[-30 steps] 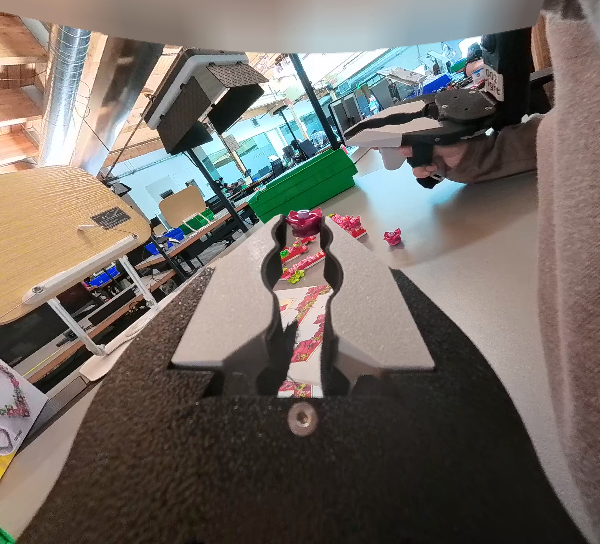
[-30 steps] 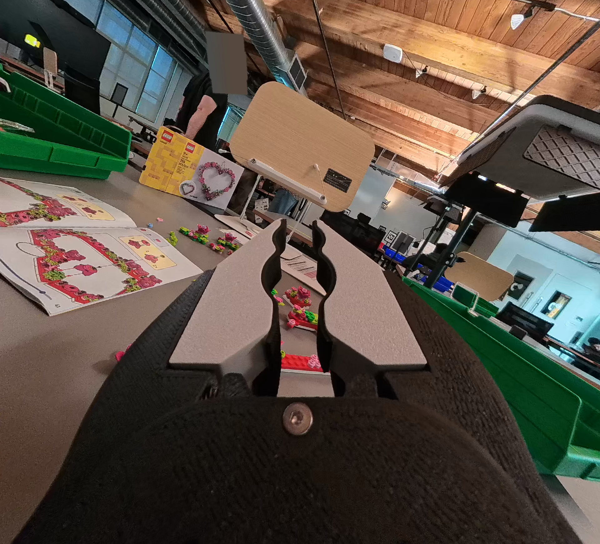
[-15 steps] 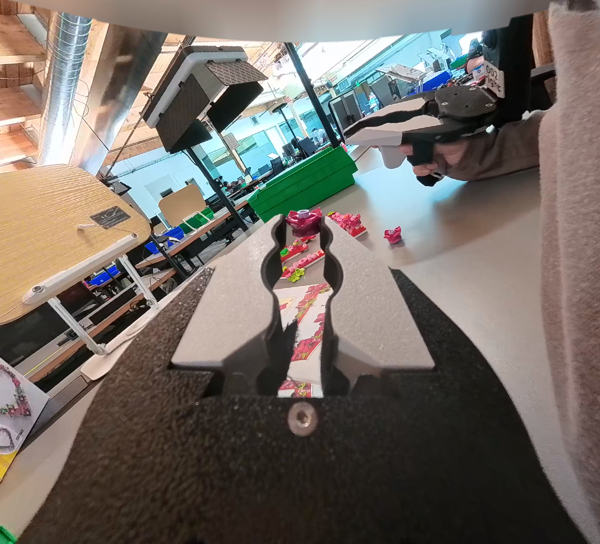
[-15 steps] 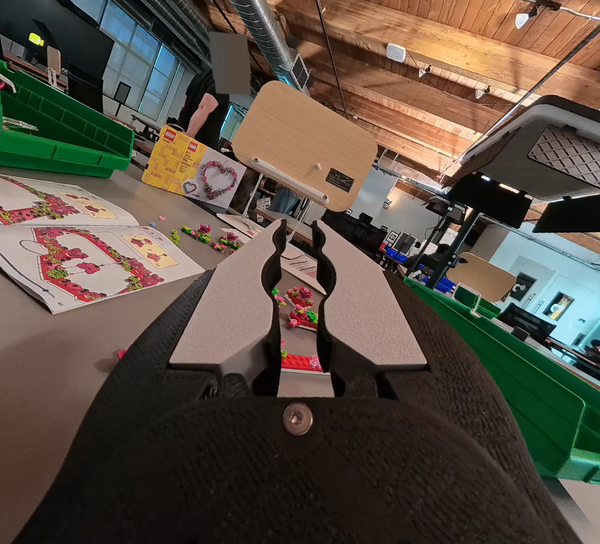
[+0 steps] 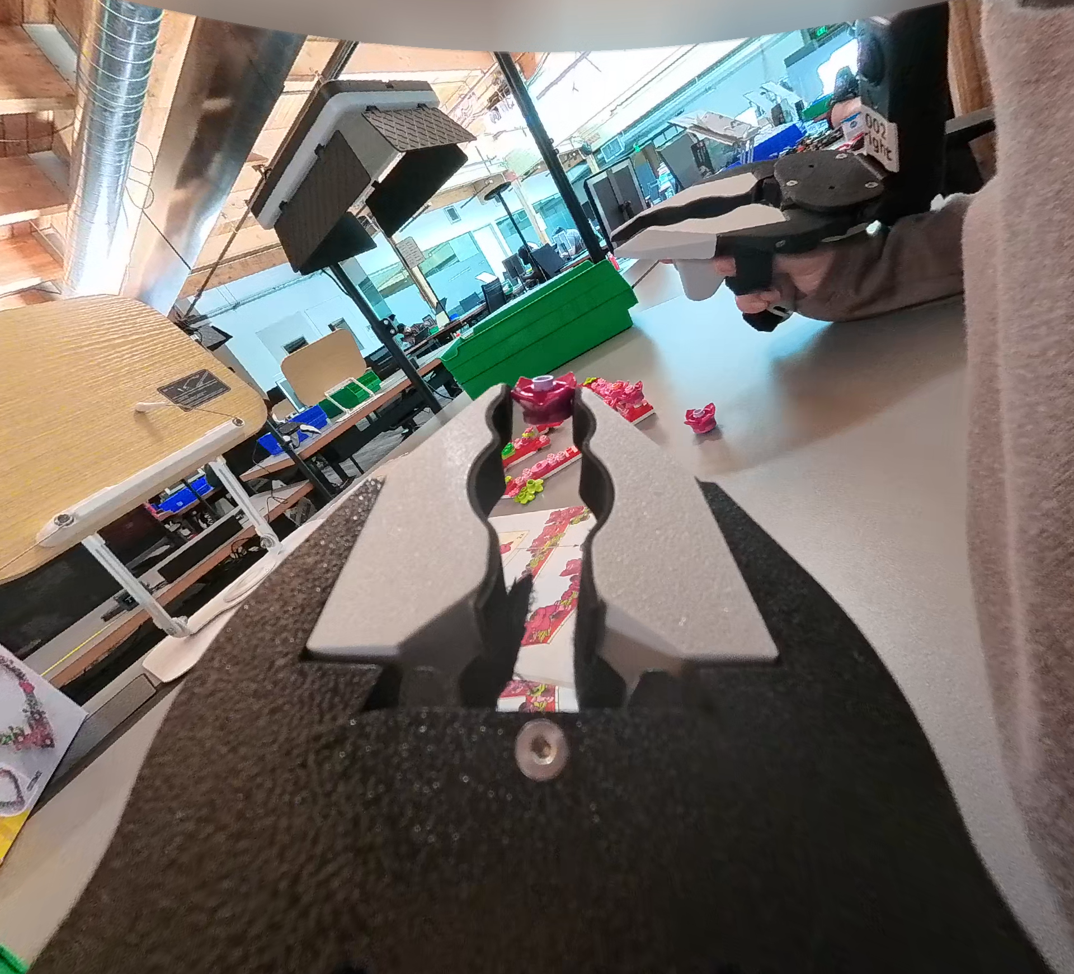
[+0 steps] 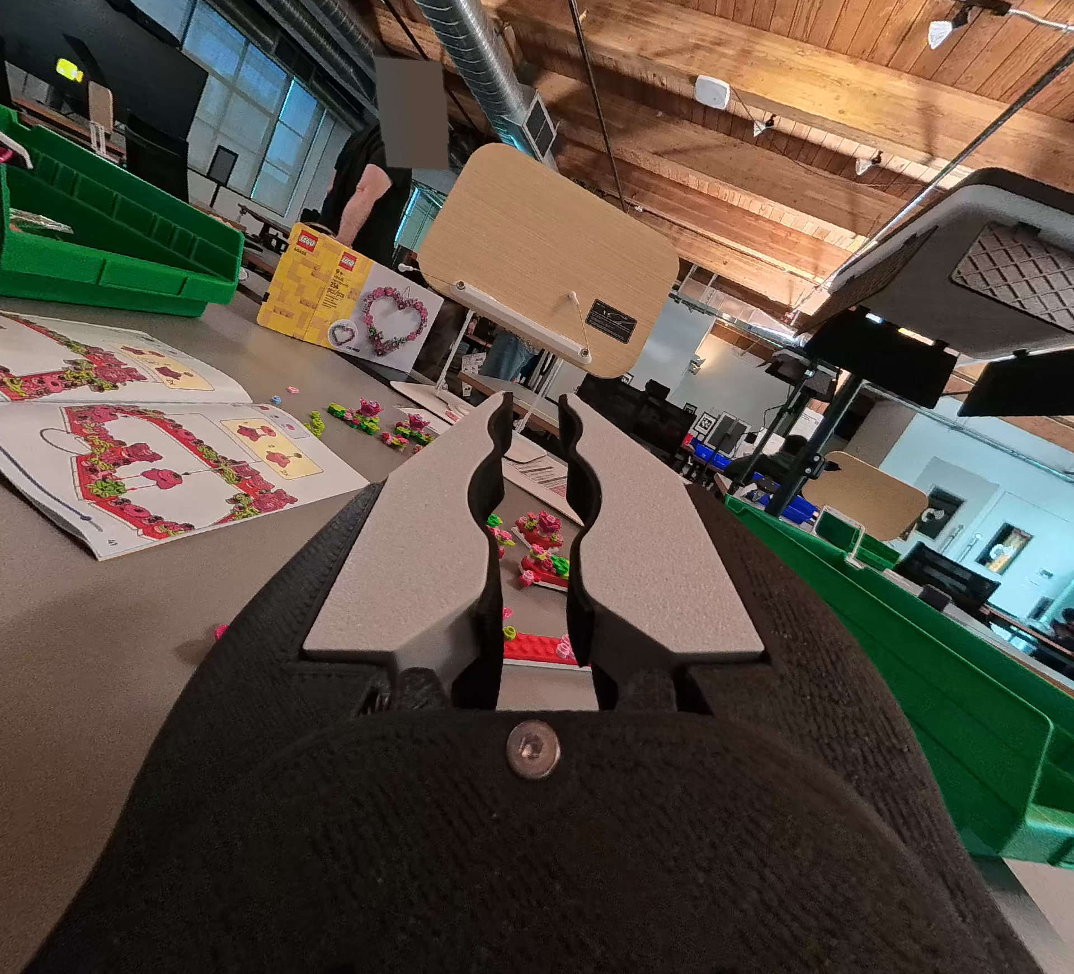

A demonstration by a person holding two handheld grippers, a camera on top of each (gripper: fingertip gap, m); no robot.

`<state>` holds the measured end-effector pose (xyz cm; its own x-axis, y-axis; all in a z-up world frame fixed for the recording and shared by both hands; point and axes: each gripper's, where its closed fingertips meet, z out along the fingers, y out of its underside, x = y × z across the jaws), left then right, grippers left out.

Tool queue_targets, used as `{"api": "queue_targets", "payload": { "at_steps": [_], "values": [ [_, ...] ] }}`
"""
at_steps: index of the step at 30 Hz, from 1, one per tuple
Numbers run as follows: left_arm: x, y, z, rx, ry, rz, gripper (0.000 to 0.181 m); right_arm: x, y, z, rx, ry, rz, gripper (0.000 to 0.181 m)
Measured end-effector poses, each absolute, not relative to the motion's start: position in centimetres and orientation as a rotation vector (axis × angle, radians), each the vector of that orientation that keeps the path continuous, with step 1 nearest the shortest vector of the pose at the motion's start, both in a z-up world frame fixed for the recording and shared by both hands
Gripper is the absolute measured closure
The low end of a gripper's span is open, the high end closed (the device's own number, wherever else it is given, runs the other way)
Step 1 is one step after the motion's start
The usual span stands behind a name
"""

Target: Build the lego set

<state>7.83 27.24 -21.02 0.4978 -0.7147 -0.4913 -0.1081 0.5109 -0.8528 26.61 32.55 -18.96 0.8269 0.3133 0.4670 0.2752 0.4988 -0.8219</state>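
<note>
Between the tips of the left claw [image 5: 541, 404] sits a dark pink flower piece [image 5: 543, 399] with a pale stud on top, pinched from both sides and lifted above the grey table [image 5: 813, 452]. Over the last second almost nothing has shifted: the flower sits at the same spot in the tips and the claw points the same way, so this reads as a pause with the part in hand, not a placing move. Beyond the tips lie the red strips with flowers [image 5: 622, 400], a loose pink flower [image 5: 700, 418] well to the right, and the open instruction booklet [image 5: 558, 557] below. Farther off, the right claw [image 5: 625, 243] hangs over the table with its tips nearly together and nothing between them; in its own view [image 6: 534, 406] a narrow gap shows, and it has drifted only slightly. Below it lie a red plate [image 6: 537, 647] and small flower clusters [image 6: 543, 545]. The set looks partly built, with the held flower not yet pressed on.
</note>
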Motion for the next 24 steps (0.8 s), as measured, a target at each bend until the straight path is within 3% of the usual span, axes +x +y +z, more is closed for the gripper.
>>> {"api": "queue_targets", "payload": {
  "at_steps": [24],
  "values": [
    [7.40,27.78,-20.83,-1.018,0.960,-0.485,0.164,27.50,32.76,-18.53,-1.073,-0.573,0.008,0.168]
  ]
}}
